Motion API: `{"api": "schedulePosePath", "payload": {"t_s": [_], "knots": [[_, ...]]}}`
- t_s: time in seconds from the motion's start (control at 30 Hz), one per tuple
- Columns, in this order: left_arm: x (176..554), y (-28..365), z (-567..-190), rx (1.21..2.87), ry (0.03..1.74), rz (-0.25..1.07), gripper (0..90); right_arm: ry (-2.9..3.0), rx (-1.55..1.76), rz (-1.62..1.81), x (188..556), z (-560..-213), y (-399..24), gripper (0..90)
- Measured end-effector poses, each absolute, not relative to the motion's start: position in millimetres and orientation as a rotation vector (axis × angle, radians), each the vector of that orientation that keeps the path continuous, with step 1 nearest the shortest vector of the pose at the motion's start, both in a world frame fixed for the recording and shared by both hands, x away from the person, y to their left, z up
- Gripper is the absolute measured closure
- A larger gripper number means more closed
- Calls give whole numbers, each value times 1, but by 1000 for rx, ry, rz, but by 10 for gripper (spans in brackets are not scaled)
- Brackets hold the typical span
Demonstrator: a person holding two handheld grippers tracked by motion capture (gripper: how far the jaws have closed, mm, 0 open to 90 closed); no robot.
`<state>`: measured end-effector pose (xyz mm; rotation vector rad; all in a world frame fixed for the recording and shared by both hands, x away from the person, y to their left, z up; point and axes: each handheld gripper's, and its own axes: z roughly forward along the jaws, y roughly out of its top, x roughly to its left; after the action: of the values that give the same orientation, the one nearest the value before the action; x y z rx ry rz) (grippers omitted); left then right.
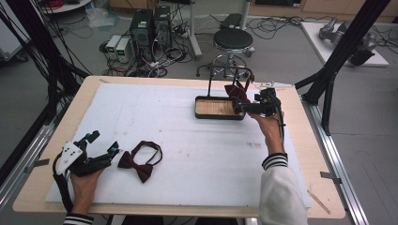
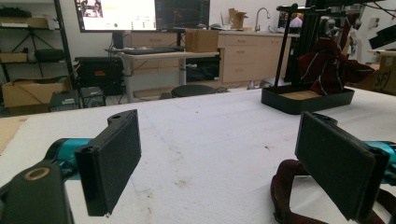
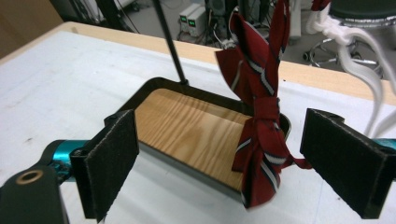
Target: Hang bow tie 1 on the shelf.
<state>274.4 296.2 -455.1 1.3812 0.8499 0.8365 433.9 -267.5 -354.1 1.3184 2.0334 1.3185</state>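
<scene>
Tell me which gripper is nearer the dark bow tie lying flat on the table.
Left. The left gripper sits open right beside the dark bow tie; the right gripper is far across the table by the rack tray.

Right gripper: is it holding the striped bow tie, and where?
No. Right gripper is open; the striped bow tie hangs between its pads, untouched.

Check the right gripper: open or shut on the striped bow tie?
Open. The right gripper's pads stand wide apart, touching nothing; the striped bow tie hangs free between them.

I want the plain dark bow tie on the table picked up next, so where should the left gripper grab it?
Grip the dark bow tie at its narrow centre knot, coming straight down from above. It lies flat on the white mat, wings spread, strap looped behind; the open left gripper sits just beside it.
</scene>
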Motion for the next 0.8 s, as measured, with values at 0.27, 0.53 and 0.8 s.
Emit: {"api": "schedulePosePath", "payload": {"t_s": [0.27,0.53,0.8], "knots": [[275,296,-455,1379,852,835,148,1968,1215,1411,394,-350,-274,107],[276,296,-455,1389,864,837,148,1876,1123,1513,342,-361,-282,107],[276,296,-455,1393,870,838,148,1744,1082,1596,303,-381,-292,107]]}}
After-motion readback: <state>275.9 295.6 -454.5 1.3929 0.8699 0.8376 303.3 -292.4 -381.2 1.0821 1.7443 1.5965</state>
